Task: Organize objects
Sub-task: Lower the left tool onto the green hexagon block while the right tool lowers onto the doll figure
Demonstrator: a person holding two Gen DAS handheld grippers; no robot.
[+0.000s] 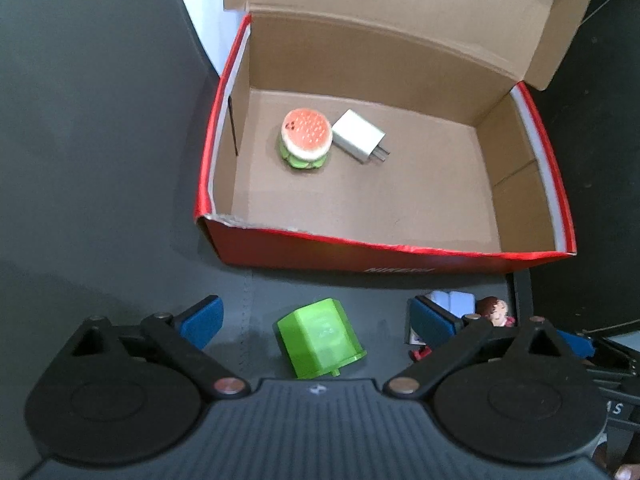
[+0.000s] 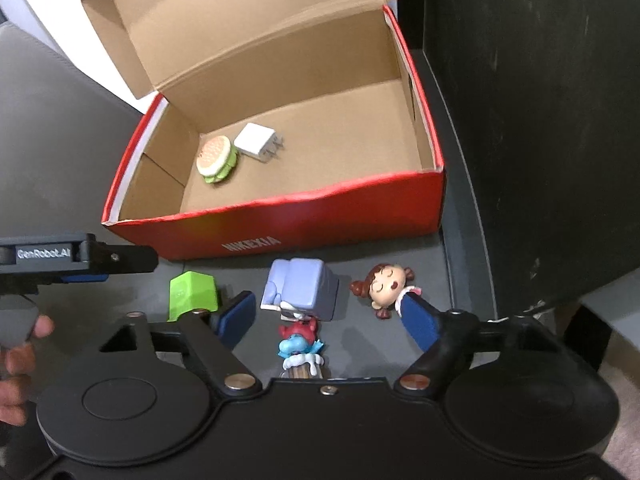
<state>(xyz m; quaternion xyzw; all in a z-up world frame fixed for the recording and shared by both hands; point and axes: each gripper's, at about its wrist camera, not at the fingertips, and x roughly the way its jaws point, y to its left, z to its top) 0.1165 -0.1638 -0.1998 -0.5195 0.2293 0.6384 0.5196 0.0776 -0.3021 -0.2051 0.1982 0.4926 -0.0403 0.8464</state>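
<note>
A dark grey tabletop fills most of both views, its surface matte and evenly lit. Beyond its far left corner stands a white wall, while a tall black panel rises along the table's right edge, faintly speckled with pale marks.

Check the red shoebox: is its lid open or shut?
Open. The red shoebox has its lid flipped up at the back, leaving the hamburger toy and white charger visible on its floor.
</note>
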